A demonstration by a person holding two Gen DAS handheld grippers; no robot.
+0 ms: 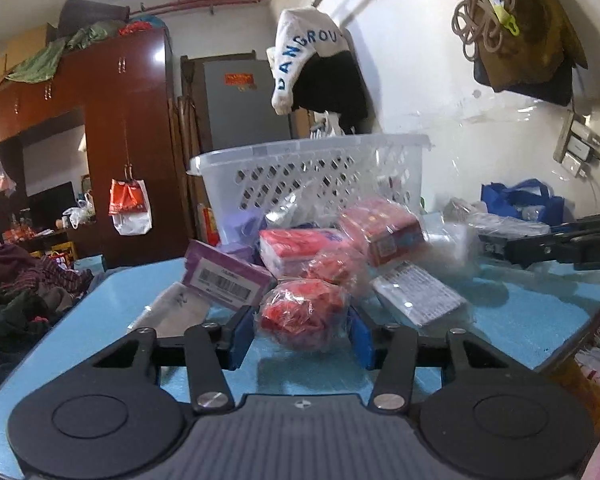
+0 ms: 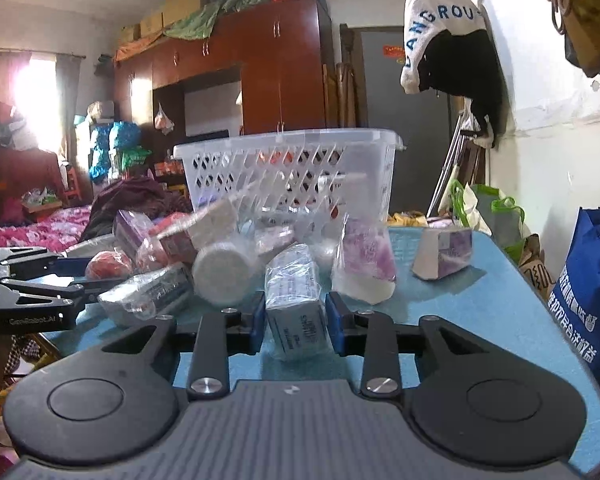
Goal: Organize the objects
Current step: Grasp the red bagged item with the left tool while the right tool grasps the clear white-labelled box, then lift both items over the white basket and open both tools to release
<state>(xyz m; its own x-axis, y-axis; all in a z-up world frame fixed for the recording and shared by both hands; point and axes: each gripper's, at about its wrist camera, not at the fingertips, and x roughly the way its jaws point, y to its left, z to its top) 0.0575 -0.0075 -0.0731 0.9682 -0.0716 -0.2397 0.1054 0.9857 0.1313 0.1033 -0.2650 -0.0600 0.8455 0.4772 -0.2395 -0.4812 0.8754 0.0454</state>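
Two grippers were at work over the blue table [image 1: 520, 320], and each had a wrapped thing between its blue pads. The left gripper [image 1: 300, 336] had a round red bundle [image 1: 300, 316] in crinkly clear wrap between its fingers. The pads sat right at its sides, and the wrap looked squeezed a little, so I think it was held. The bundle was at the near end of the pile, just in front of a red and white packet [image 1: 296, 248] and beside a purple box with a barcode [image 1: 224, 276].

The right gripper [image 2: 295, 322] was nearly closed, and its pads pressed on a small grey box in clear plastic [image 2: 296, 300]. That box lay on the table in front of a white round tub [image 2: 222, 278] and a pink and white bag [image 2: 366, 260].

The white basket [image 1: 312, 176] stood behind the pile at the far side of the table. I think the things were meant to go in there.

To do this well, each hand should lift straight up first, so nothing nearby gets dragged along. The wrap is slippery, so the squeeze should be firm but soft. Then go over the basket rim, not into it, and let go low inside.
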